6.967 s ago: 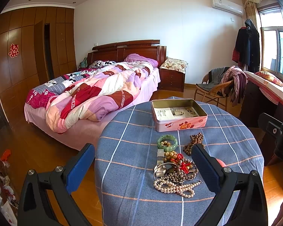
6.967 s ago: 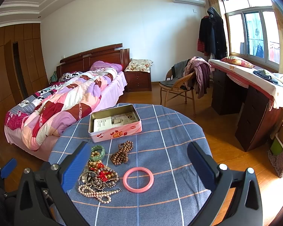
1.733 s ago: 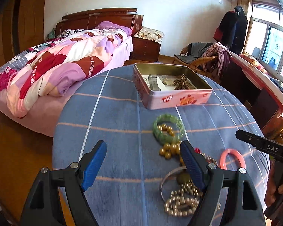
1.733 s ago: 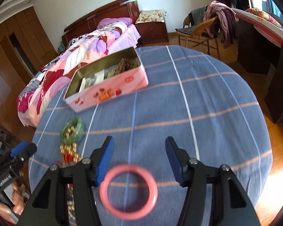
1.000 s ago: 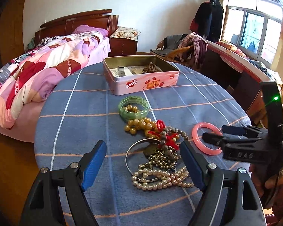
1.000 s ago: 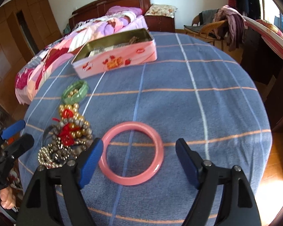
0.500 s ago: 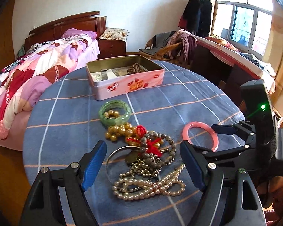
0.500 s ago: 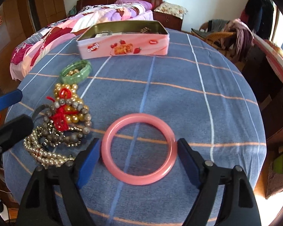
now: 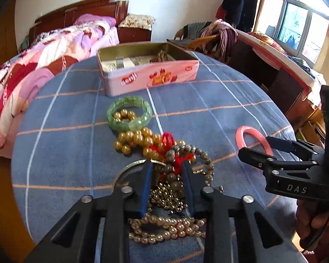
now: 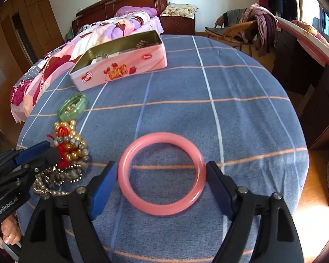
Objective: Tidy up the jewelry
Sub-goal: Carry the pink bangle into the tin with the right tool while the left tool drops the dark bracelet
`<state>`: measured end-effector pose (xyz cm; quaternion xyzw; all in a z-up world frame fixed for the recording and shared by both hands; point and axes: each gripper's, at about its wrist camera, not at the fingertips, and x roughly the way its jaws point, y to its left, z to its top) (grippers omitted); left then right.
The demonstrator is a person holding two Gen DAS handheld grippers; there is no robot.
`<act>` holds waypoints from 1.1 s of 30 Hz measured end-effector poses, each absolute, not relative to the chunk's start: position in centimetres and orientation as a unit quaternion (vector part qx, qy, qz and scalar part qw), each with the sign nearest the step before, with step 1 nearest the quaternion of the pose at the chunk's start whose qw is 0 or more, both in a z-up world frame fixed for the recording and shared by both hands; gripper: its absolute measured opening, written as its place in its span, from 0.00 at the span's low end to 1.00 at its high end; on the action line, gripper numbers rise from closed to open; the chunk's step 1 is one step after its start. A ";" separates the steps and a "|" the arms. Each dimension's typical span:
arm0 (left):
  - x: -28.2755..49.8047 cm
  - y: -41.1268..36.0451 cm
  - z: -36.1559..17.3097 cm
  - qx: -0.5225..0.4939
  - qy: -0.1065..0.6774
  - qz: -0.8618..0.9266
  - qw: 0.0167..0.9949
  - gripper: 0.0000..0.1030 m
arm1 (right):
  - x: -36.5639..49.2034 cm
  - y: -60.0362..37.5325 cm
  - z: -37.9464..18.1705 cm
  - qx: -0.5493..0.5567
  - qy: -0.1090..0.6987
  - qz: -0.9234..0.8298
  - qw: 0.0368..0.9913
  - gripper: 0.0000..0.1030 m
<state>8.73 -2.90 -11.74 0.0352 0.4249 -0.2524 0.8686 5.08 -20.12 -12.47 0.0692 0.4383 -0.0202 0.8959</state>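
Left wrist view: the left gripper (image 9: 166,171) is down in the tangle of jewelry (image 9: 164,175) on the blue checked bench (image 9: 208,100), its fingers (image 9: 145,184) drawn in narrow around the grey bead strand with the red tassel (image 9: 175,155). Whether they truly pinch it, I cannot tell. Gold beads (image 9: 136,139) lie just beyond the fingertips, a pearl strand (image 9: 164,228) below them, and the green bangle (image 9: 129,116) sits nearer the pink tin (image 9: 151,76). The tin is open, with brown beads (image 9: 161,55) and papers inside. Off to the right, the right gripper (image 9: 261,151) reaches around the pink bangle (image 9: 252,138).

Right wrist view: the right gripper (image 10: 161,169) has its fingers (image 10: 103,184) spread wide, one on each side of the pink bangle (image 10: 161,173), which lies flat on the bench (image 10: 241,92). The left finger sits just beside the ring, perhaps touching; the right one is close too. At far left the left gripper (image 10: 52,151) pokes into the bead pile (image 10: 70,153), the green bangle (image 10: 72,106) beyond it, the pink tin (image 10: 120,65) further back near the bed (image 10: 87,37).
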 end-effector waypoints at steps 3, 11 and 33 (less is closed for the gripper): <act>8.6 -2.8 -11.7 0.032 0.423 -0.257 0.868 0.13 | 5.1 -20.0 -12.5 0.063 0.437 -0.020 0.897 0.81; 7.4 -2.2 -9.2 0.028 0.374 -0.273 0.886 0.07 | 5.0 -21.0 -12.3 0.087 0.432 -0.022 0.897 0.81; 10.4 1.7 -5.2 -0.062 0.313 -0.267 0.909 0.07 | 6.8 -21.3 -8.4 0.079 0.374 -0.035 0.923 0.81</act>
